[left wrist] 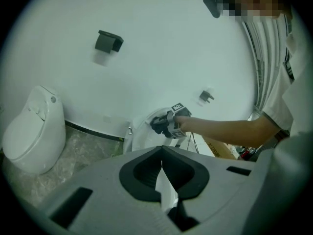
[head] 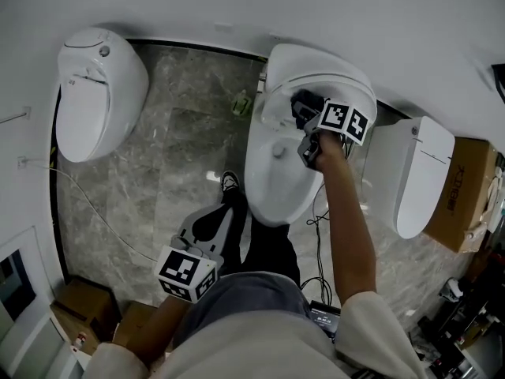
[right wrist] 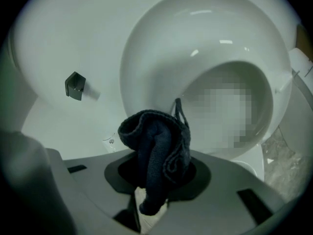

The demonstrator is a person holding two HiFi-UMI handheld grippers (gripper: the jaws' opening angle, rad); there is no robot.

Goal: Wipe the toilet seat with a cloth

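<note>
The middle toilet [head: 276,172] is white, and its rounded lid [right wrist: 205,48] fills the right gripper view, above the seat ring [right wrist: 266,97]. My right gripper [head: 302,113] hovers over the back part of this toilet, shut on a bunched dark blue cloth [right wrist: 159,151] that sticks out from the jaws. In the head view the cloth [head: 304,103] shows as a dark lump ahead of the marker cube. My left gripper [head: 207,226] hangs low by the person's legs, away from the toilet. Its jaws are shut with nothing between them [left wrist: 162,168]. From there I see the right gripper [left wrist: 164,124] at the toilet [left wrist: 139,138].
A second toilet [head: 99,93] stands at the left and a third [head: 414,176] at the right, next to a cardboard box [head: 465,192]. Cables [head: 319,219] lie on the marble floor beside the middle toilet. More boxes [head: 87,306] sit at the lower left. A dark bracket [left wrist: 108,41] is on the wall.
</note>
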